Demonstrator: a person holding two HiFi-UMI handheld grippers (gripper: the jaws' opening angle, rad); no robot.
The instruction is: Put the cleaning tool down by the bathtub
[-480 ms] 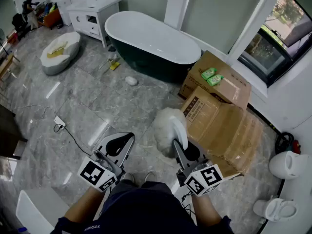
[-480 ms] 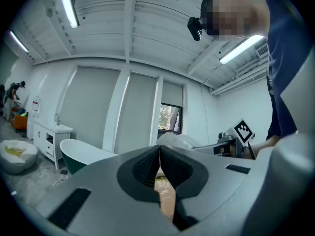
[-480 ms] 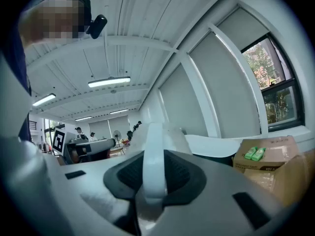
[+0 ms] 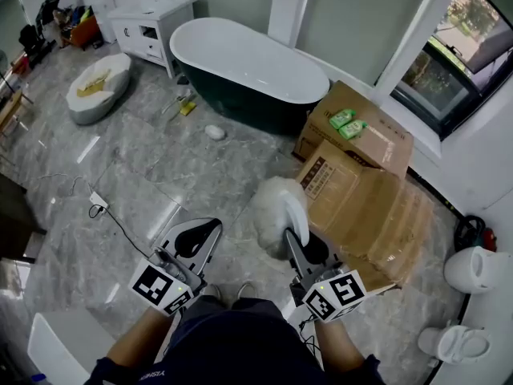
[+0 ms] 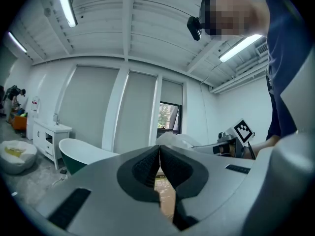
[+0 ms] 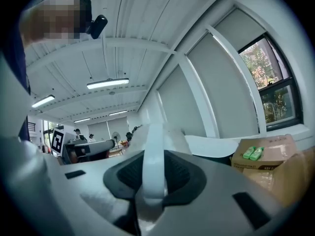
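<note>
A person stands on a grey marble floor point(image 4: 144, 167), seen from above, with a gripper in each hand. The right gripper point(image 4: 300, 245) is clenched on the white handle of a cleaning tool point(image 4: 276, 207), a fluffy white duster. Its head sticks out ahead of the jaws, level and off the floor. In the right gripper view, the handle point(image 6: 152, 151) stands upright between the dark pads, which press it from both sides.

The left gripper point(image 4: 196, 237) is held just to the left. Its jaws are closed together with nothing between them, as the left gripper view point(image 5: 158, 168) shows.

The bathtub point(image 4: 248, 62), white inside and dark green outside, stands at the far side, well apart from the tool. Cardboard boxes point(image 4: 365, 199) lie to the right of the tool, and two green bottles point(image 4: 348, 125) rest on the farther box. A white vanity cabinet point(image 4: 152, 22) is at far left, and a toilet point(image 4: 453, 345) is at near right.
</note>
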